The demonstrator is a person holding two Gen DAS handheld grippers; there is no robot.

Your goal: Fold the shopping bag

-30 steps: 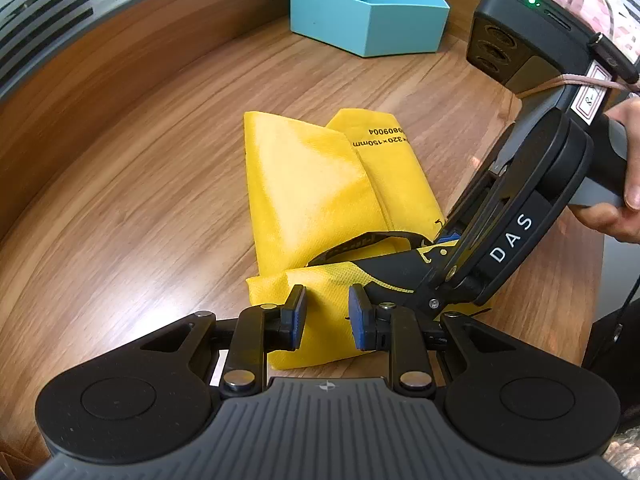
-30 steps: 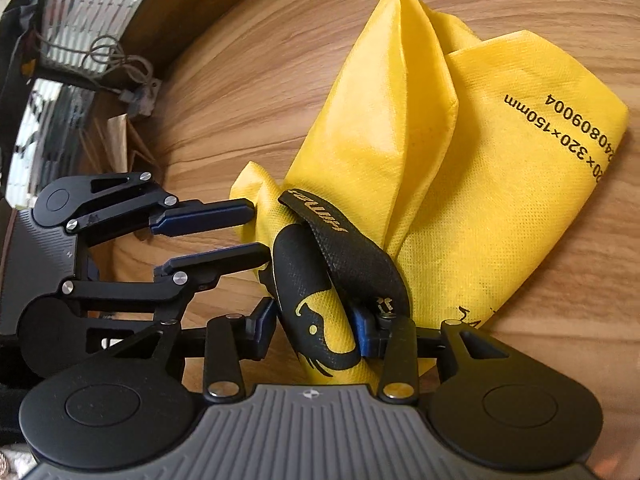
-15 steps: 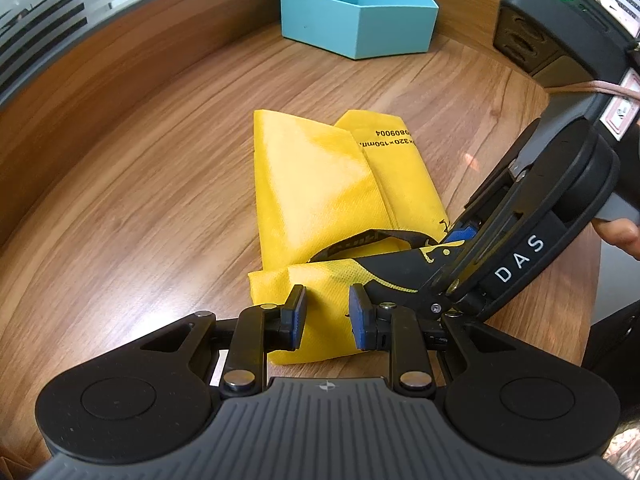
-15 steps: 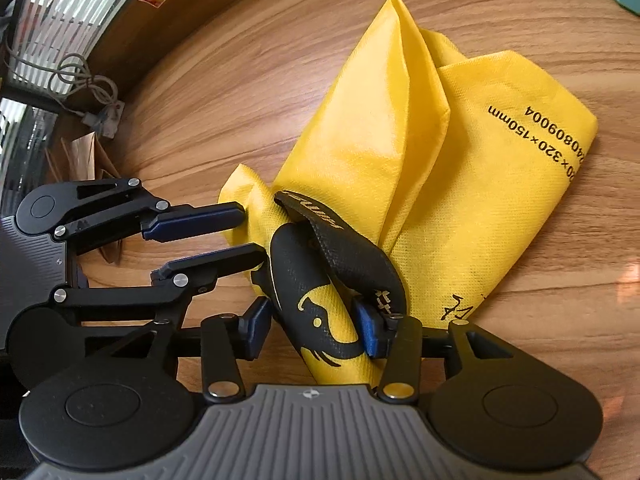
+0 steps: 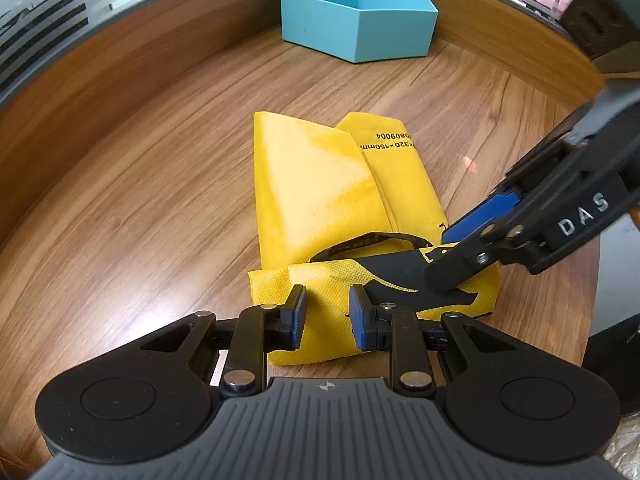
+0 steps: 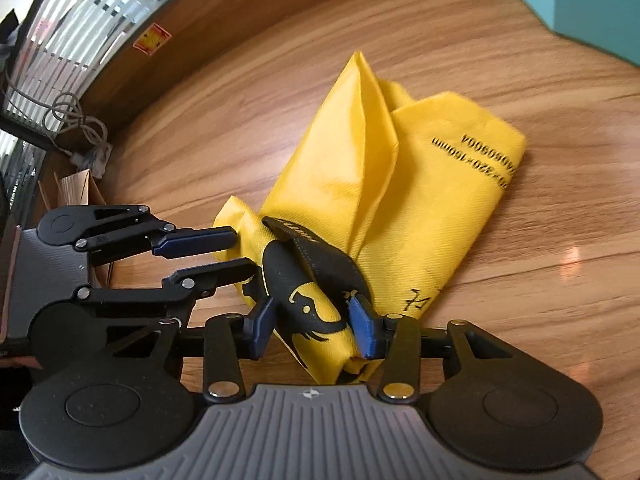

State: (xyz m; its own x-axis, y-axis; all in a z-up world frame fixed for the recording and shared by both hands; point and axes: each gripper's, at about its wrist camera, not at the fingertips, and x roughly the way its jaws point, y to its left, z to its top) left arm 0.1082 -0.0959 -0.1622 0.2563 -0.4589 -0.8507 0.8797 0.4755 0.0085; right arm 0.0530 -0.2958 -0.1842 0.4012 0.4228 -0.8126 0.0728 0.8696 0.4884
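Note:
A yellow shopping bag [image 5: 320, 184] lies folded into a narrow strip on the wooden table, its near end turned back with a black printed logo and black handle [image 5: 400, 272]. It also shows in the right wrist view [image 6: 400, 208]. My left gripper [image 5: 325, 314] stands open around the near folded end, pads apart from the cloth. My right gripper [image 6: 316, 326] is open, its blue pads on either side of the logo end; it shows in the left wrist view [image 5: 460, 256] at the right. The left gripper appears in the right wrist view [image 6: 236, 252].
A light blue open box [image 5: 360, 20] stands at the far side of the table; a corner of it shows in the right wrist view [image 6: 580, 4]. A raised wooden rim [image 5: 120, 60] curves round the table. Cables and cardboard [image 6: 80, 152] lie beyond the left edge.
My right gripper has opened wider and drawn back and up from the bag's logo end. The left gripper has pulled back slightly; the bag lies still.

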